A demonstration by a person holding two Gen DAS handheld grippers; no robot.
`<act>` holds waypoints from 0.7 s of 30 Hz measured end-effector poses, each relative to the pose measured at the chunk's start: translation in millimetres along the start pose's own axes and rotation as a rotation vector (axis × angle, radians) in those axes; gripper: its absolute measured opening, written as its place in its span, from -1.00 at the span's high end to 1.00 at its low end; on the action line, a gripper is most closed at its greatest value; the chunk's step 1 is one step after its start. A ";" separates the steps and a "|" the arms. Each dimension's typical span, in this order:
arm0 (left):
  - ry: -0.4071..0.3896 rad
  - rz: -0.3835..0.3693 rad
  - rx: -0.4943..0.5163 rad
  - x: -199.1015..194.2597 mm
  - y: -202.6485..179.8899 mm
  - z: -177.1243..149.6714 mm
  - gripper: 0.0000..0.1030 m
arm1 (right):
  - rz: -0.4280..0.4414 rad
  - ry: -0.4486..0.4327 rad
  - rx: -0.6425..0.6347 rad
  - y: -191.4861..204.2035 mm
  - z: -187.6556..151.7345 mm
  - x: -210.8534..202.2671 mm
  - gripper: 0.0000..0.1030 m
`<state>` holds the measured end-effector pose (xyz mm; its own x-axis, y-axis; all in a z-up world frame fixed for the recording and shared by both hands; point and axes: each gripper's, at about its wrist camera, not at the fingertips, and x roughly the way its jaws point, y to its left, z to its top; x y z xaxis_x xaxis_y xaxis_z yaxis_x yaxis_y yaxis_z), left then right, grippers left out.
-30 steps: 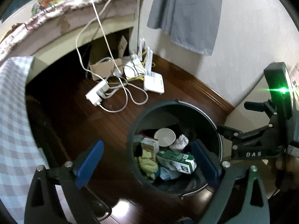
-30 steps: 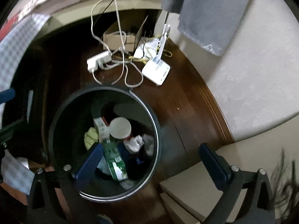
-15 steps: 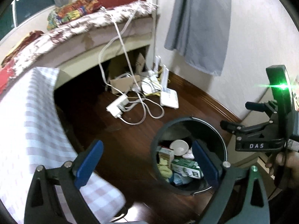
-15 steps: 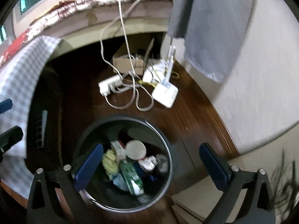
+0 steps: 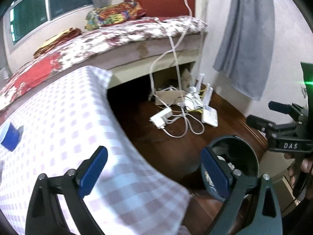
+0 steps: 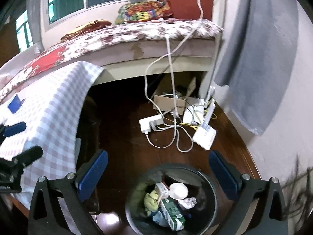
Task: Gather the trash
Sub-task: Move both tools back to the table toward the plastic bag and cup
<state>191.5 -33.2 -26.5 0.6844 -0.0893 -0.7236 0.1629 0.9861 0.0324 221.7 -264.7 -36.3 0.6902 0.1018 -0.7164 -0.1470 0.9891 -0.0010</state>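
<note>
Right wrist view: looks straight down into dark round trash bin (image 6: 172,201) at bottom centre of frame, on wood floor; contents visible — green-white carton (image 6: 173,214), white paper cup (image 6: 178,191), yellow cloth (image 6: 151,198), crumpled paper (image 6: 187,201). Left wrist view: only bin rim (image 5: 234,162) seen, lower right; checked worktop (image 5: 68,129) fills left, blue item (image 5: 9,137) at far left. Left tool (image 5: 154,172) wide, empty. Right tool (image 6: 158,173) wide, empty.
</note>
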 end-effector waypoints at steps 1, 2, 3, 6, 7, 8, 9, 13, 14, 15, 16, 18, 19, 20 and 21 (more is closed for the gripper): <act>-0.001 0.006 -0.009 -1.4 4.8 -1.0 -0.88 | 0.005 0.000 -0.008 4.5 1.3 0.1 -1.00; -0.002 0.010 -0.016 -2.4 9.4 -1.6 -0.88 | 0.009 0.000 -0.013 8.0 2.4 0.1 -1.00; -0.004 0.020 -0.026 -4.0 16.5 -3.2 -0.88 | 0.015 0.001 -0.018 12.6 3.7 0.3 -1.00; -0.010 0.044 -0.045 -10.0 31.5 -6.9 -0.88 | 0.038 -0.012 -0.036 31.1 12.2 -0.9 -1.00; -0.013 0.056 -0.055 -12.4 39.3 -8.5 -0.88 | 0.048 -0.018 -0.041 37.6 15.6 -1.9 -1.00; -0.017 0.065 -0.064 -14.4 45.8 -10.0 -0.88 | 0.062 -0.025 -0.046 44.4 19.2 -2.5 -1.00; -0.020 0.072 -0.070 -16.4 50.3 -11.0 -0.88 | 0.072 -0.029 -0.051 49.7 22.1 -2.6 -1.00; -0.026 0.117 -0.111 -24.7 80.7 -17.9 -0.88 | 0.126 -0.045 -0.096 86.3 35.0 -3.4 -1.00; -0.027 0.126 -0.119 -26.5 87.0 -19.5 -0.88 | 0.134 -0.048 -0.106 94.8 37.8 -3.0 -1.00; -0.030 0.141 -0.133 -29.8 97.0 -21.8 -0.88 | 0.148 -0.051 -0.120 106.5 41.0 -2.6 -1.00; -0.033 0.154 -0.143 -32.9 105.0 -24.2 -0.88 | 0.156 -0.053 -0.128 113.4 43.6 -2.5 -1.00; -0.037 0.177 -0.165 -40.1 121.2 -29.3 -0.88 | 0.184 -0.062 -0.157 136.8 49.1 -2.5 -1.00; -0.039 0.187 -0.176 -42.8 127.7 -31.4 -0.88 | 0.198 -0.065 -0.170 147.6 51.9 -2.6 -1.00; -0.043 0.198 -0.187 -46.2 135.0 -33.8 -0.88 | 0.212 -0.069 -0.181 158.2 54.6 -2.6 -1.00; -0.046 0.212 -0.197 -50.0 144.3 -36.9 -0.88 | 0.223 -0.072 -0.189 164.3 56.1 -3.0 -1.00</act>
<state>154.6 118.7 -11.1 0.7204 0.1197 -0.6832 -0.1254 0.9912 0.0414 235.3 -96.5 4.7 0.6734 0.3282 -0.6625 -0.4249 0.9051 0.0165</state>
